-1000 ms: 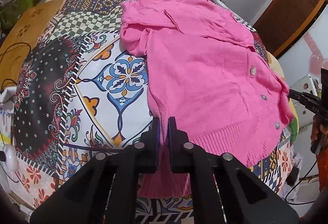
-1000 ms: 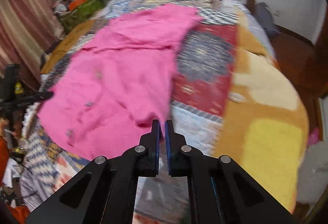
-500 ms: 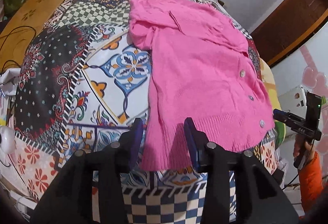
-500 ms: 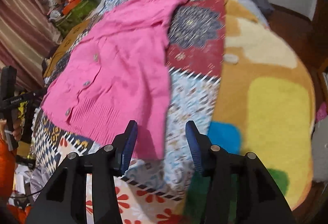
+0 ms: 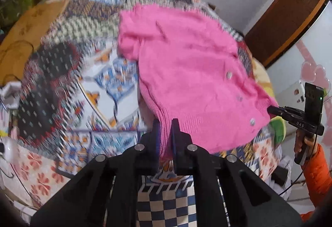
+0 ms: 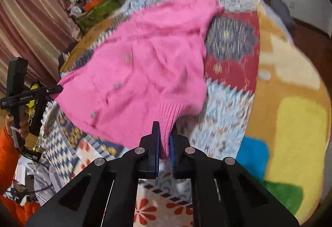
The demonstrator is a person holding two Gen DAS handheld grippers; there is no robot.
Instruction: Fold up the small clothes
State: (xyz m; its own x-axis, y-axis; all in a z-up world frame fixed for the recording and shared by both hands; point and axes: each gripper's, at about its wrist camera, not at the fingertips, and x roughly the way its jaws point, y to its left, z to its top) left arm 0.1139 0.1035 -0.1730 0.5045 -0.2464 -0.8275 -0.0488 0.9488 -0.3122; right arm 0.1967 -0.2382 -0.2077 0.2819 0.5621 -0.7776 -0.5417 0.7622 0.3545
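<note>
A pink knitted cardigan [image 5: 186, 73] with small buttons lies on a patchwork bedspread [image 5: 68, 73], its ribbed hem lifted towards me. My left gripper [image 5: 165, 123] is shut on the hem's left corner. My right gripper [image 6: 165, 126] is shut on the hem's right corner, and the cardigan [image 6: 149, 65] stretches between the two. The right gripper also shows at the right edge of the left wrist view [image 5: 271, 110], and the left gripper at the left edge of the right wrist view [image 6: 59, 88], each pinching the hem. The collar end rests on the bed.
The bedspread [image 6: 290, 85] covers a bed with yellow, blue and green patches on the right. A cluttered pile of bags [image 6: 97, 9] stands at the back left by a curtain. A wooden door [image 5: 290, 19] is at the right. Cables hang near the bed's left edge.
Both grippers were open over the flat hem half a second ago. Now both have shut on the hem corners and lifted the hem off the bed.
</note>
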